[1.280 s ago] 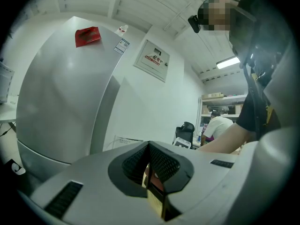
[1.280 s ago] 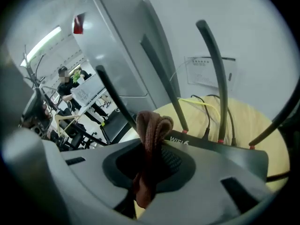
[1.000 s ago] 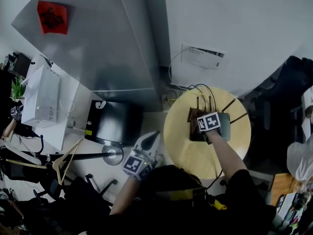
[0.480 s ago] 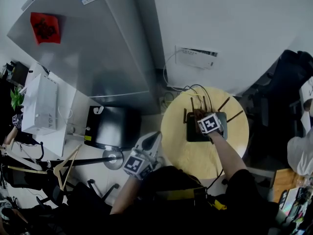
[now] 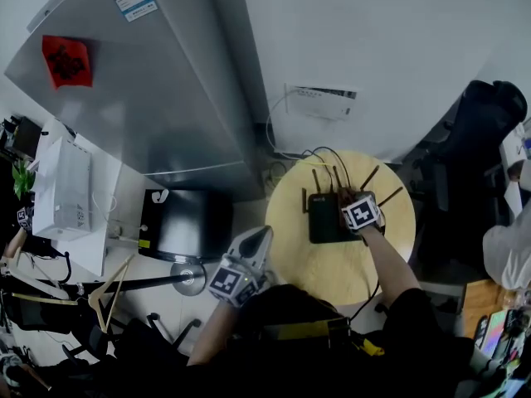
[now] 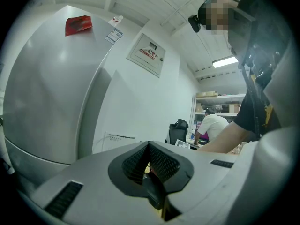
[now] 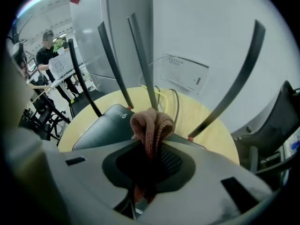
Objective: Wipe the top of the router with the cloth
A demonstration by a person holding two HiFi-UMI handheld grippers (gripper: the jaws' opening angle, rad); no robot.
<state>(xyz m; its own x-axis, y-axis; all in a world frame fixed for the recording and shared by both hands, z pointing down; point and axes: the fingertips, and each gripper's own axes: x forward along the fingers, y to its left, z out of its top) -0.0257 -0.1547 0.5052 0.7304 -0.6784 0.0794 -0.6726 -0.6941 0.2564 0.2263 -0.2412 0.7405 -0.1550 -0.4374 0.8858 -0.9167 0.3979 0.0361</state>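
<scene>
A black router (image 5: 325, 220) with several upright antennas (image 7: 140, 55) lies on a round yellow table (image 5: 332, 264). My right gripper (image 5: 353, 203) hovers over the router's right part, shut on a brown cloth (image 7: 151, 125). The cloth bunches out of the jaws and hangs just above the router's top (image 7: 101, 125) near the antenna bases. My left gripper (image 5: 257, 240) stays off the table's left edge, away from the router. Its jaws (image 6: 150, 165) are shut with nothing between them, pointing at the wall.
A grey fridge (image 5: 166, 98) and a white wall box (image 5: 319, 102) stand behind the table, with cables (image 5: 323, 156) running to the router. A black box (image 5: 182, 222) sits on the floor at left, a black office chair (image 5: 477, 139) at right. A person (image 6: 211, 128) sits farther off.
My right gripper has slid with the cloth from the router's middle toward its right side. The left gripper has stayed in place. The head view has shifted a little.
</scene>
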